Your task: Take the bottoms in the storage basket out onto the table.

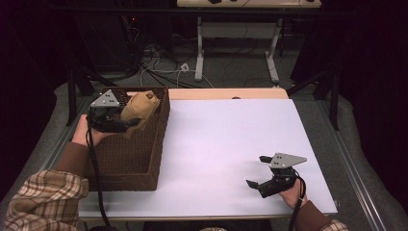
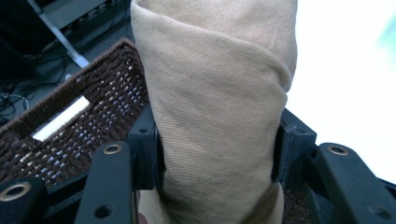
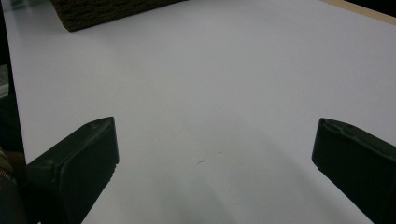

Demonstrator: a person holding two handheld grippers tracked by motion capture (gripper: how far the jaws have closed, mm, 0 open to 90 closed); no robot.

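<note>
A rolled tan cloth is held over the dark brown wicker basket at the table's left. My left gripper is shut on it. In the left gripper view the cloth stands upright between the two black jaws, which press on it from both sides, with the basket wall behind. My right gripper hovers low over the white table at the front right, open with nothing between its jaws. The right gripper view shows its fingertips wide apart above bare tabletop.
The white table top stretches between the basket and the right gripper. A wooden strip runs along its far edge. A basket corner lies far ahead of the right gripper. Cables and table legs are on the floor behind.
</note>
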